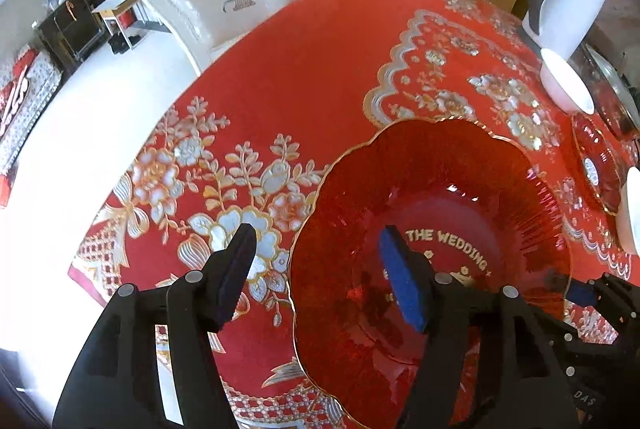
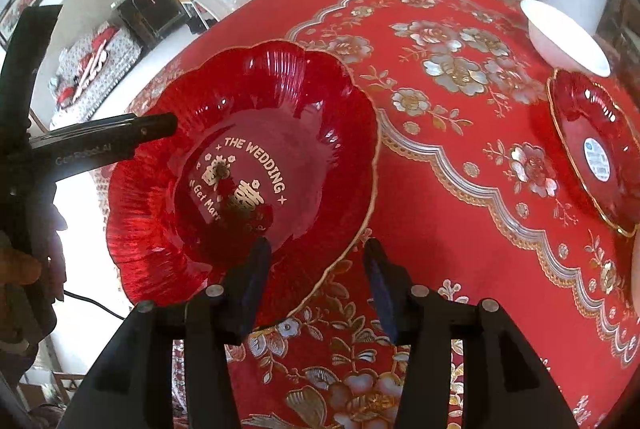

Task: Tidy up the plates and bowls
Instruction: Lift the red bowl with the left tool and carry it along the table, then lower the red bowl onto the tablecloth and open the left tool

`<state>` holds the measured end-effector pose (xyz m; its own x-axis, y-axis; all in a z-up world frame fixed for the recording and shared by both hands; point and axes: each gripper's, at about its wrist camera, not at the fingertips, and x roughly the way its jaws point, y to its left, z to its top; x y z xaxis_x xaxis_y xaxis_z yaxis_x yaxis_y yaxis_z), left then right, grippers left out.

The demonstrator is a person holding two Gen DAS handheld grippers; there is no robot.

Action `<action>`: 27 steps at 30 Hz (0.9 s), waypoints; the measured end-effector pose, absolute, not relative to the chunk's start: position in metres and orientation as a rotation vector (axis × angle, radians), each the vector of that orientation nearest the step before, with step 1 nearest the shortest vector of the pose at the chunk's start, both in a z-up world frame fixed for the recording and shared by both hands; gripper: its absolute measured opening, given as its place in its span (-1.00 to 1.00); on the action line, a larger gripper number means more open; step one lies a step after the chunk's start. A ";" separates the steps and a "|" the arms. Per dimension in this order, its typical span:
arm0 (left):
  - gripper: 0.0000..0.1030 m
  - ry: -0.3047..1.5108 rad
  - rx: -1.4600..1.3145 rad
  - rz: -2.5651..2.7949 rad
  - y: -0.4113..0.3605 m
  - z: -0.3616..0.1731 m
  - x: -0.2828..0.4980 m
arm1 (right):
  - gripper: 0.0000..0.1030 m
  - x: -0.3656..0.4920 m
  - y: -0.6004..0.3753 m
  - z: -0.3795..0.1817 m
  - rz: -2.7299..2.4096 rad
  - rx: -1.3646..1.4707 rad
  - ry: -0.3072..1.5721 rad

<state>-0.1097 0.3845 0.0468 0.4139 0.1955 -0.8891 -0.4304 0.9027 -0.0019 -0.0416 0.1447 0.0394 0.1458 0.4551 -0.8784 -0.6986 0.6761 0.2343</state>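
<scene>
big red plate (image 2: 240, 165) sits flat near the table's (image 1: 320, 69) left edge | left gripper (image 1: 320, 261) and right gripper (image 2: 316, 281) both have jaws apart, straddling opposite rims, nothing clamped | smaller red plate (image 2: 596, 149) and white bowl (image 2: 564, 41) wait far right | tip: lift clear before swinging away so pads don't drag it.

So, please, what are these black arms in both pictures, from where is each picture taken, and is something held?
There is no robot here. A person holds a two-finger tool in each hand, and each tool has a camera looking along its fingers. One picture comes from the left gripper, the other from the right gripper. On the red flowered tablecloth lie a large red plate reading THE WEDDING, a smaller red plate and a white bowl. Both grippers are open, each astride the large plate's rim. Nothing is held.
</scene>
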 end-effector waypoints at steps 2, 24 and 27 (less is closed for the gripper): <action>0.26 1.069 -0.230 0.398 0.381 0.053 -0.108 | -0.06 -0.042 0.140 0.043 0.847 -0.241 1.145; 0.27 1.064 -0.170 0.157 0.273 0.079 -0.029 | 0.07 -0.007 0.047 0.069 0.731 -0.060 1.084; 0.27 1.057 -0.158 0.120 0.254 0.084 -0.011 | 0.07 0.013 0.025 0.072 0.676 -0.019 1.072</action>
